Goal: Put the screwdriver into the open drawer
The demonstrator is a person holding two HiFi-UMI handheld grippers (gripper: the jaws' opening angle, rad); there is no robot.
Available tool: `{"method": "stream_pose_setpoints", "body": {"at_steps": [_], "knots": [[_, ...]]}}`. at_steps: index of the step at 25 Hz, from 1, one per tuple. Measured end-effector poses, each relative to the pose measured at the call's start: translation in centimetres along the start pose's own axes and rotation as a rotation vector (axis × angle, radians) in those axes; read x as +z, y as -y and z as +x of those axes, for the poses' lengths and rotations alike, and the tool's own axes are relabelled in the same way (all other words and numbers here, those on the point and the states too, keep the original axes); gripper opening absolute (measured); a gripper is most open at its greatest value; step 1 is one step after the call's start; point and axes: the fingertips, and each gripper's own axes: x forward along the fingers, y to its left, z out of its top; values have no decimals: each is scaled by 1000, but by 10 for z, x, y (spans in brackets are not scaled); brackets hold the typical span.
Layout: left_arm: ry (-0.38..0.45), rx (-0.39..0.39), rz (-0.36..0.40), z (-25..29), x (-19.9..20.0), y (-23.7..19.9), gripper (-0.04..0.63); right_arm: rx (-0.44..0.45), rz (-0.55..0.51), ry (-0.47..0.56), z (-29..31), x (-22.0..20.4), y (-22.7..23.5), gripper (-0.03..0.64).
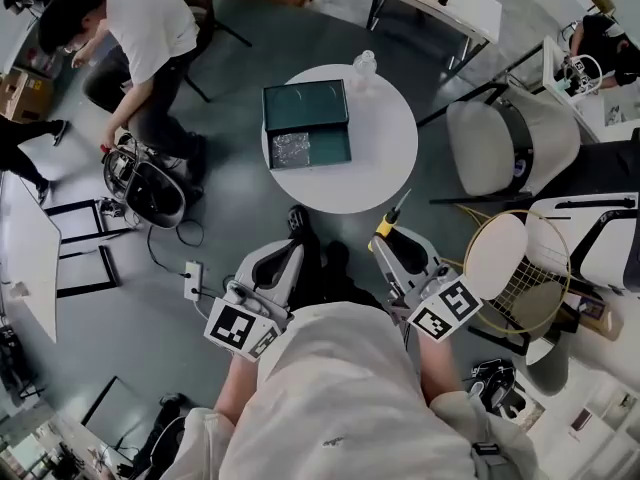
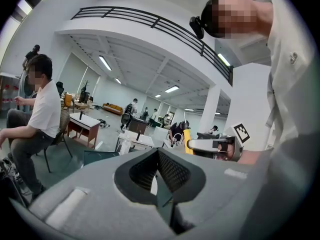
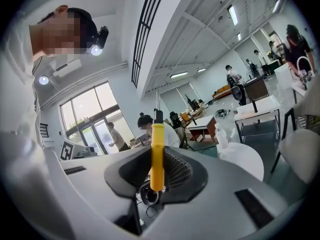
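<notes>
A round white table stands on a dark grey floor, a clear bottle at its far edge. A person in a white shirt bends at left; a white chair sits right.

Round white table, standing on grey-green floor. On the table, left of centre, sits a dark green box with its open drawer pulled toward the near side; a silvery patch lies in the drawer's left part. Clear bottle upright at the table's far edge. White power strip with cable lies on the floor.
</notes>
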Motion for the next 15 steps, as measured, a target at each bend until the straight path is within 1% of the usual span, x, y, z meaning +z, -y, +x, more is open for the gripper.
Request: {"method": "stream_pose_setpoints", "body": {"at_steps": [3, 8, 12, 15], "knots": [[19, -12, 15, 13, 18, -19, 11, -5, -22, -8, 20, 13, 4, 77], [48, -19, -6, 30, 40, -58, 11, -13, -66, 7, 58, 41, 3, 77], [70, -55, 11, 47, 63, -88, 11, -34, -111, 24, 87, 62, 5, 77], [72, -85, 25, 58, 77, -110, 11, -61, -123, 42, 107, 74, 10, 77]]}}
